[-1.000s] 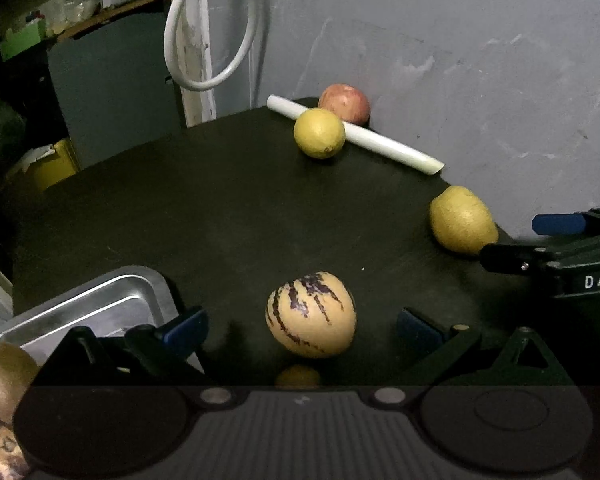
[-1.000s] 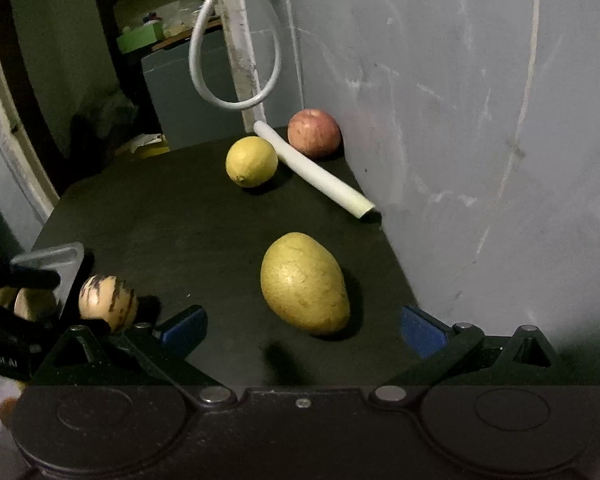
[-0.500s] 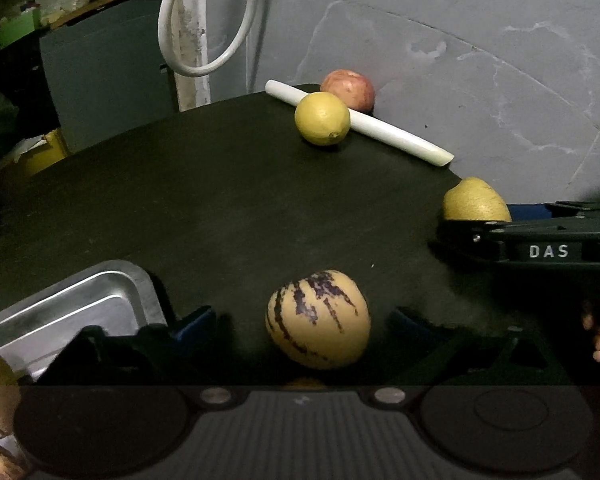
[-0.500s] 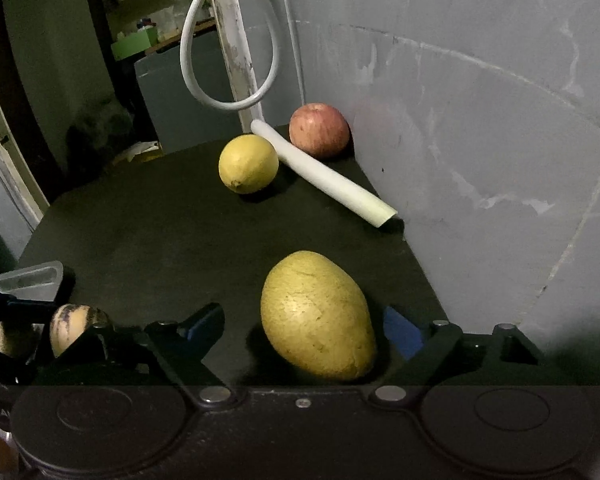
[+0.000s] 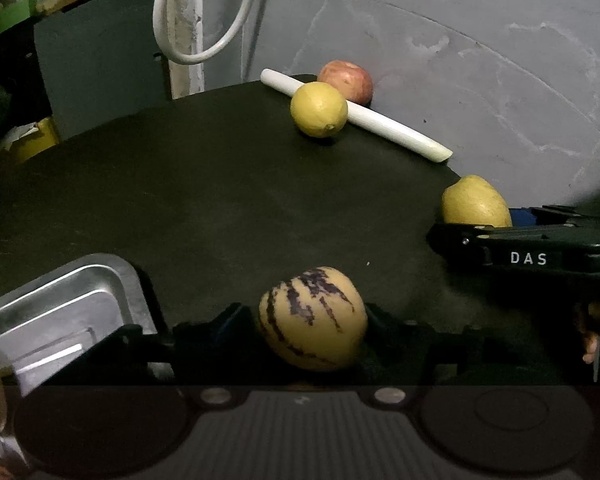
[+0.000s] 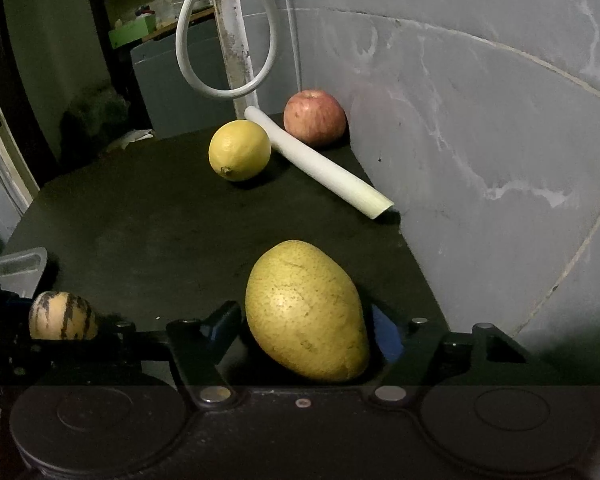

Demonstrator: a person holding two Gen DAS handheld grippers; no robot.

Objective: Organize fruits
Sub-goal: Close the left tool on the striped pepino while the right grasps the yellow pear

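Striped melon (image 5: 313, 318) sits between fingers of left gripper (image 5: 304, 320), both pads pressed on its sides, so clamped on it; fruit still low over black table (image 5: 204, 200), can't tell if it is lifted. Metal tray (image 5: 60, 304) just beside at 9 o'clock of the melon, a brownish fruit partly cut off at its left edge. Right gripper (image 6: 306, 330) has its fingers closed against a yellow-green mango (image 6: 306, 314), blue pad touching on the right side; mango near table's right edge by grey wall (image 6: 480, 140). From left wrist view the mango shows at 3 o'clock behind the right gripper's black body. Lemon (image 6: 239, 150) at 12 o'clock, far side of table, touching white tube (image 6: 320, 164). Red apple (image 6: 314, 118) behind tube, in the corner against wall. White cable loop (image 6: 224, 40) hangs above the far edge.
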